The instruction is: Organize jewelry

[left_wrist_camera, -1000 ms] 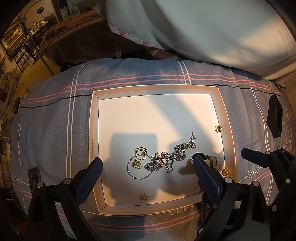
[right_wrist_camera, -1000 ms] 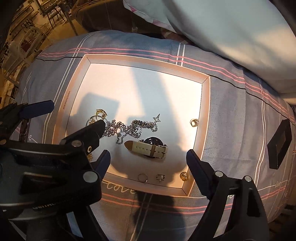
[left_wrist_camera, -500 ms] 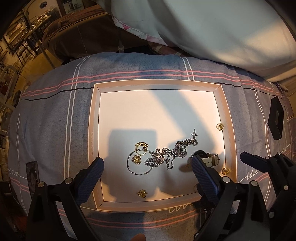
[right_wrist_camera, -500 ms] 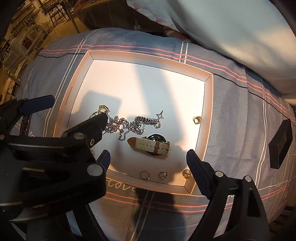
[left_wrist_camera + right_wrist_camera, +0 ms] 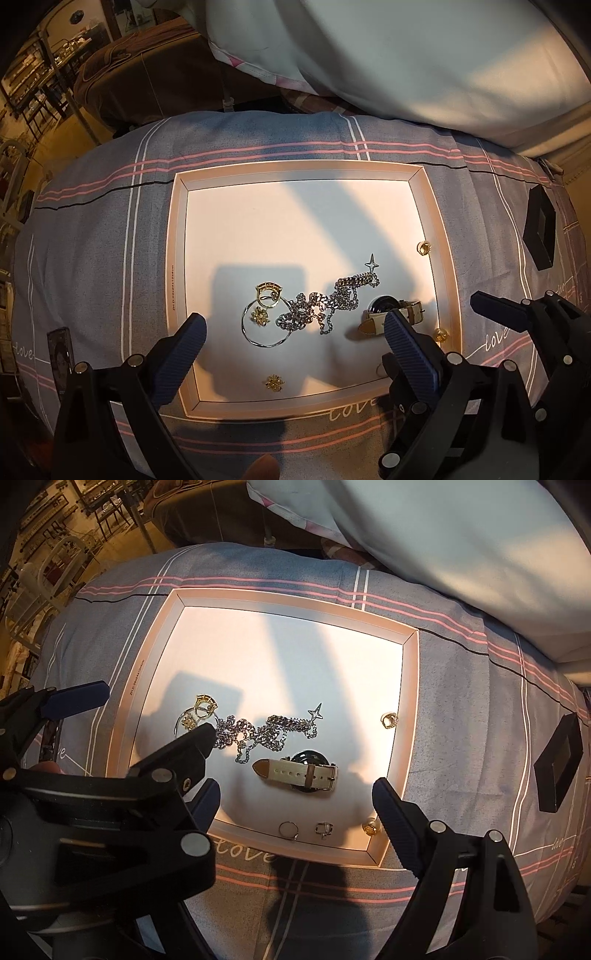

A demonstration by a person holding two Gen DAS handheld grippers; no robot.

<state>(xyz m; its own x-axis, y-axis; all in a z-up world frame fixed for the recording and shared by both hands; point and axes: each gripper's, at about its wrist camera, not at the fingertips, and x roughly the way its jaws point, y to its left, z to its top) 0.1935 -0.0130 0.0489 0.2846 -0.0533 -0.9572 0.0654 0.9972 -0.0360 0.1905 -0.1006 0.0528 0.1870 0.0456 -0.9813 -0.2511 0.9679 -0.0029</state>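
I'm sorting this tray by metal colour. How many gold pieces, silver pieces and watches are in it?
Gold: 5 (stone ring, flower charms, earring, ball stud)
Silver: 4 (star chain, hoop, small rings)
Watch: 1
Total: 10

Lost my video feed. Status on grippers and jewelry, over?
Left gripper and right gripper open, empty, above shallow cream tray. Tangled silver chain necklace touches the thin silver hoop; cream-strapped watch beside it. Nothing blocking.
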